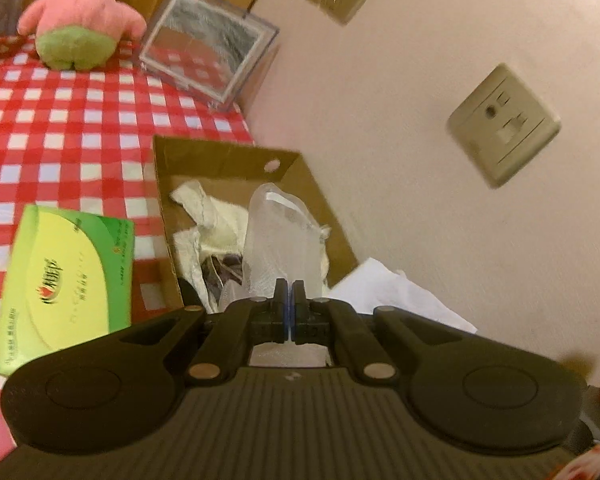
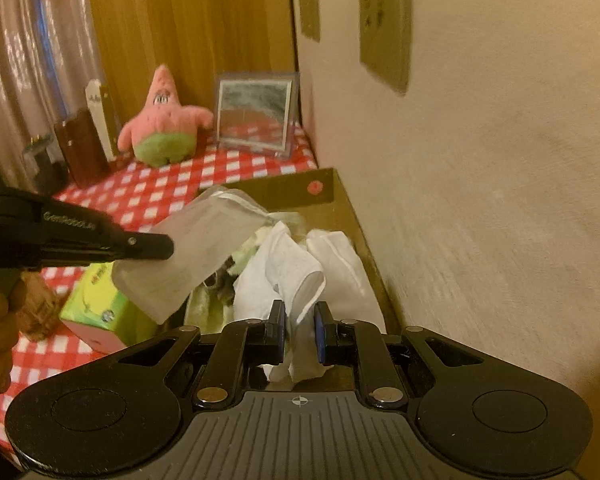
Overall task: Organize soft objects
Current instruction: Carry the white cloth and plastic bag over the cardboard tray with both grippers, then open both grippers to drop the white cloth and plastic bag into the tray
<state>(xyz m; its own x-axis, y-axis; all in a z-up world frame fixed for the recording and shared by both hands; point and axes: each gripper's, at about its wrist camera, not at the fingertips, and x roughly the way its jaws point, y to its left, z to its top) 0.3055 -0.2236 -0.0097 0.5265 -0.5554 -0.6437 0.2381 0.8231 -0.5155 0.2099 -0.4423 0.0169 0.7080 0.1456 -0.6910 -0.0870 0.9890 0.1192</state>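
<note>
The left gripper (image 1: 288,300) is clenched on the corner of a translucent mesh pouch (image 1: 278,236), which hangs in the air over the open cardboard box (image 1: 228,160) standing against the wall on the checked tablecloth (image 1: 72,120). In the right wrist view the same pouch (image 2: 192,256) sits above the box's near-left part, with the left gripper (image 2: 156,246) pinching its left edge. The right gripper (image 2: 298,330) has its jaws part-open around a fold of white cloth (image 2: 296,280) that lies in the box (image 2: 340,200); whether the pads press that fold cannot be told.

The step in hand looks like dropping the pouch into the box. To do it well, the left gripper should carry the pouch farther over the box's middle, lower it until it touches the cloths inside, then let go, so it does not slide out over the near-left wall toward the green tissue pack (image 1: 68,280). The pink plush star (image 1: 80,20) waits far left, near the mirror (image 1: 208,48).
</note>
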